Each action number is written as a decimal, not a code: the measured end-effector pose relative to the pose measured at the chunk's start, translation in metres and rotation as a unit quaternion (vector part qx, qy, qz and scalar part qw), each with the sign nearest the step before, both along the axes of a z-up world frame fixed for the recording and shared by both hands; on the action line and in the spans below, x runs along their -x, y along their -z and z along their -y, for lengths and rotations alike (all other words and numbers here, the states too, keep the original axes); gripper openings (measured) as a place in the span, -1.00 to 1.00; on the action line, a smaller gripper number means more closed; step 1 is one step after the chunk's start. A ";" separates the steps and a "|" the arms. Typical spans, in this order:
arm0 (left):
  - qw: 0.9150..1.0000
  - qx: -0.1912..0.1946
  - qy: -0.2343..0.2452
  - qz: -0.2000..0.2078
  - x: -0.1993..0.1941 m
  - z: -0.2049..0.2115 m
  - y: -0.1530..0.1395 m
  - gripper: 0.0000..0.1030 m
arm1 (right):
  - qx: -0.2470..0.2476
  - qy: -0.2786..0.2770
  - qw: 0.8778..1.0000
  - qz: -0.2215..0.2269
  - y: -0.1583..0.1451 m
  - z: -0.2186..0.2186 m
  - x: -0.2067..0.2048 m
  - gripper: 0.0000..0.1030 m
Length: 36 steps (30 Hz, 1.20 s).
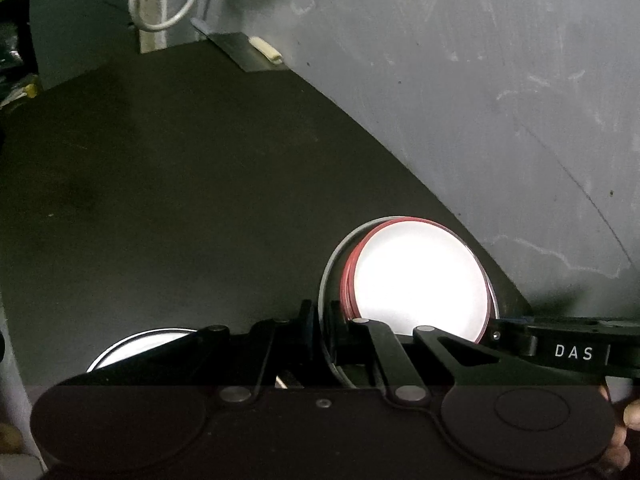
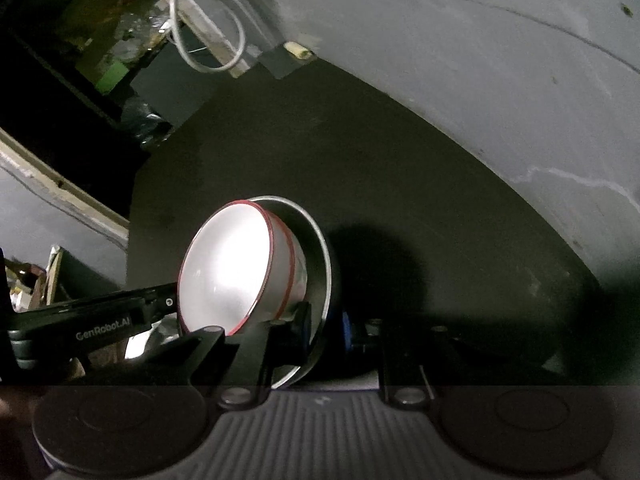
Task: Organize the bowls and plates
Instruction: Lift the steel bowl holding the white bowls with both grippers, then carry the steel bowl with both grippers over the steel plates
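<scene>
two claws each pinch the metal plate (image 1: pixel 326 276) rim, red-rimmed bowls (image 1: pixel 416 276) inside, above dark table (image 1: pixel 180 200), grey wall (image 1: pixel 480 80) behind.

Our left claw (image 1: pixel 322 334) was clamped on the rim of a grey pan (image 1: pixel 326 280), one finger on each side of its wall. Our right claw (image 2: pixel 326 330) was pinched on the opposite rim of that pan in the same way. Both claws reached in level, coming from opposite sides.
</scene>
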State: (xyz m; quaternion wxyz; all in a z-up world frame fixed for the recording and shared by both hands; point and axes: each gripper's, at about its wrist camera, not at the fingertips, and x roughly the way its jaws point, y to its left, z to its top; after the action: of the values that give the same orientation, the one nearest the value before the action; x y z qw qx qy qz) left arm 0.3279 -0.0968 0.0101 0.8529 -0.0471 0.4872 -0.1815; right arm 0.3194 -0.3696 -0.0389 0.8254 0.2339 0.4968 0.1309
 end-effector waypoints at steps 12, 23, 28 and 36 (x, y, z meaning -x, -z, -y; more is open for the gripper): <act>0.998 -0.003 -0.057 0.012 0.016 -0.039 -0.019 -0.91 | -0.009 -0.073 0.997 0.011 -0.011 -0.037 -0.008 -0.66; 0.994 -0.008 -0.107 0.007 0.039 -0.068 -0.020 -0.91 | -0.006 -0.136 0.991 0.009 -0.014 -0.071 -0.007 -0.65; 0.992 -0.008 -0.129 0.000 0.052 -0.081 -0.018 -0.91 | -0.002 -0.166 0.986 0.004 -0.015 -0.085 -0.004 -0.64; 0.987 -0.011 -0.158 -0.014 0.070 -0.097 -0.011 -0.91 | 0.006 -0.204 0.979 -0.005 -0.015 -0.106 0.001 -0.63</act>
State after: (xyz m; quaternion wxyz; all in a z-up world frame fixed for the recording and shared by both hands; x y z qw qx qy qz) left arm 0.2579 0.0006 0.0213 0.8645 -0.1172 0.4873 -0.0384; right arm 0.3186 -0.2640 -0.0236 0.7804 0.1235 0.5386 0.2926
